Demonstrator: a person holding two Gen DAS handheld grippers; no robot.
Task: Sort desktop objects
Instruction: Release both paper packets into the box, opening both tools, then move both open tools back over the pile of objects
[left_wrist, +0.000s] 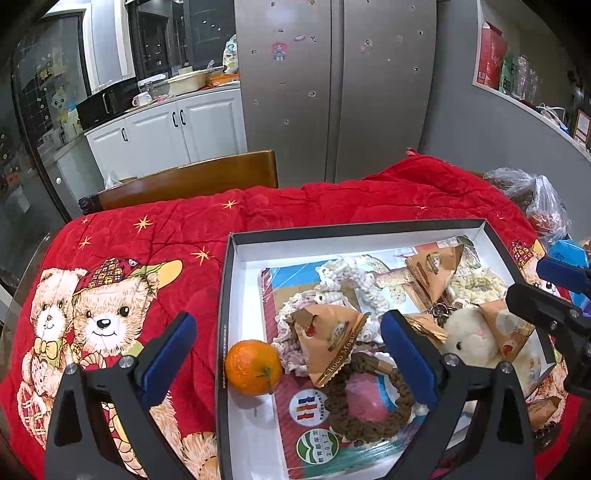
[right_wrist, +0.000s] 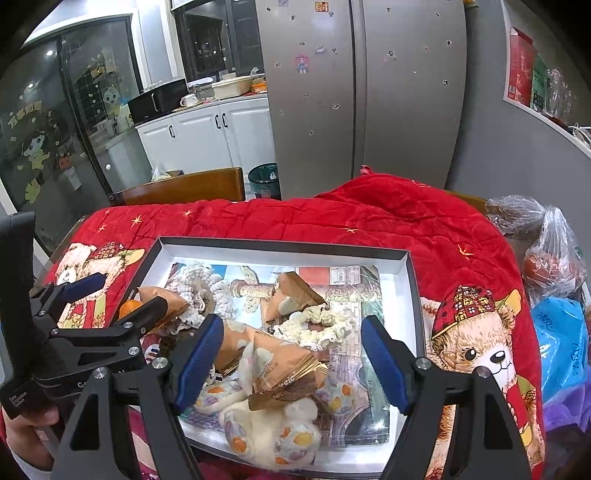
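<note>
**Both grippers empty over the full tray**

Jaws on both grippers stand wide and hold nothing. The left gripper (left_wrist: 288, 354) hangs over the near left part of the tray (left_wrist: 236, 258), and the orange (left_wrist: 253, 367) sits between its two fingers, closer to the left one and a little ahead of the tips. It lies just inside the tray's left wall, touching the edge of a crocheted piece and beside a brown snack packet (left_wrist: 327, 343). Being round, the orange has no long axis to line up with, so a straight drop forward should do.

The right gripper (right_wrist: 291, 358) hovers over the plush toy (right_wrist: 273, 424) and another brown packet (right_wrist: 284, 369) near the tray's front edge. From its view the orange is mostly hidden behind the left gripper, so the left hand is probably the nearer one for it.
</note>
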